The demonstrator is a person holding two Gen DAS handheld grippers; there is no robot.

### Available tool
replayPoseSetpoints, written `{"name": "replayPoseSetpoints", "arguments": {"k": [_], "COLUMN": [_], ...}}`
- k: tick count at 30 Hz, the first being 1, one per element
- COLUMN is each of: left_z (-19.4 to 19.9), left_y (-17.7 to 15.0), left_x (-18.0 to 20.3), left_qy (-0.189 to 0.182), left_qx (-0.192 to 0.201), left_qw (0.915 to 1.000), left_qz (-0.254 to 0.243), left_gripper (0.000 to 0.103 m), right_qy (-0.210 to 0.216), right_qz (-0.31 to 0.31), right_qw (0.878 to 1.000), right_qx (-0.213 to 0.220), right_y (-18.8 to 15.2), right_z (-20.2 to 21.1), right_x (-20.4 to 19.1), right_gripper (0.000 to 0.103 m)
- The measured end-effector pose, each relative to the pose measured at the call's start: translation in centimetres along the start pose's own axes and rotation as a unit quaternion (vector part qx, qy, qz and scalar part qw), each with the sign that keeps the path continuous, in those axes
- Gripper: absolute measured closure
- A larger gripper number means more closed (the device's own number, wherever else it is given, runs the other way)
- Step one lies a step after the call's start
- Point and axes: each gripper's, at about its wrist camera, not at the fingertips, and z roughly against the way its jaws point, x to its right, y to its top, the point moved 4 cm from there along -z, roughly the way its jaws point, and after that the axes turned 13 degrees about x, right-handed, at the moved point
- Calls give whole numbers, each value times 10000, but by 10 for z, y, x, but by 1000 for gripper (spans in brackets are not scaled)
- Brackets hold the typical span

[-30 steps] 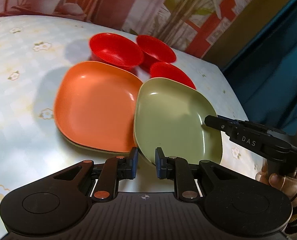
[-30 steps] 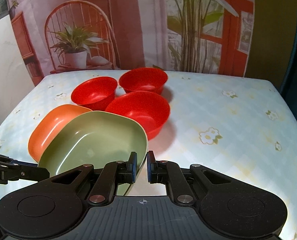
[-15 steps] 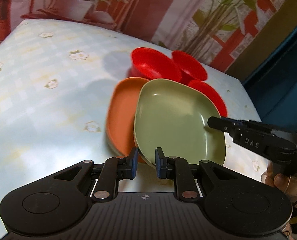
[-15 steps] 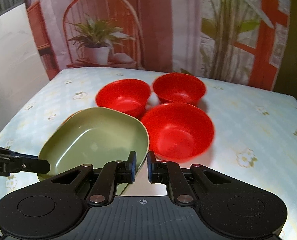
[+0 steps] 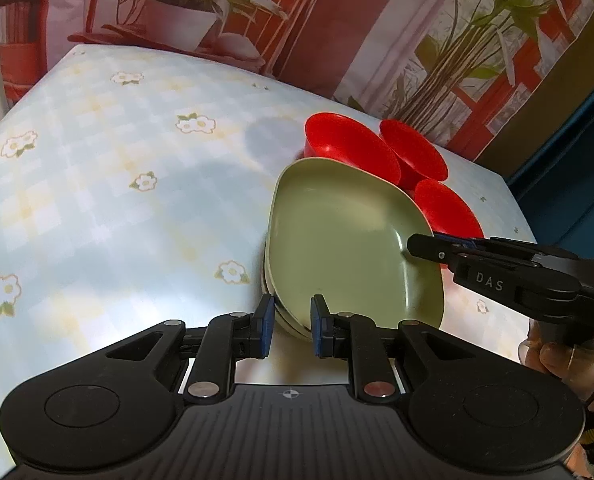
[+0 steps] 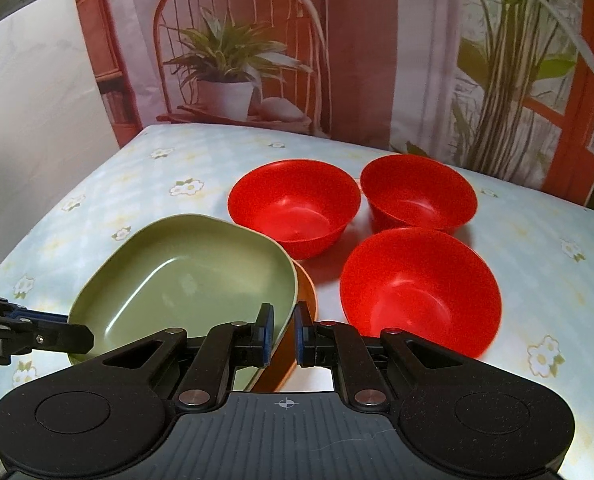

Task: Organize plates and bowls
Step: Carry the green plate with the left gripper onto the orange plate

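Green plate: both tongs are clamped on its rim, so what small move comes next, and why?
Probably lower the square green plastic plate straight down and let go. It already covers the orange plate, only a sliver showing, while left tongs and right tongs grip opposite rims.

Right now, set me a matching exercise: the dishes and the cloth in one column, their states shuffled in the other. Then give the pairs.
Things:
1. green plate
2. orange plate
3. red bowls
4. tablecloth

States:
A. mostly hidden beneath another dish
B. pinched at its rim by the left claw and the right claw
C. three, empty, clustered together
D. flower print

Pairs: 1-B, 2-A, 3-C, 4-D
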Motion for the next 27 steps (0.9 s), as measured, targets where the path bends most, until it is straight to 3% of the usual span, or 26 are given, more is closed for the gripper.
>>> {"name": "replayPoseSetpoints", "arguments": {"k": [17,24,27], "left_z": [-14,-12,-12], "left_y": [-2,-3,-3], "left_x": [0,-1,-3], "left_qy": [-41,31,70], "left_qx": [-155,-102,-88], "left_qw": [9999,9999,9999], "left_qz": [-23,-45,-32], "left_gripper": [83,83,83], "right_qy": [-188,-213,-195], "right_qz": [257,291,247], "right_qw": [9995,9993,9995], "right_qx": [-46,-31,-12], "right_y": [-6,-8,-9], "right_z": [-8,-6,-4], "right_x": [1,0,0], "right_gripper": [93,81,81]}}
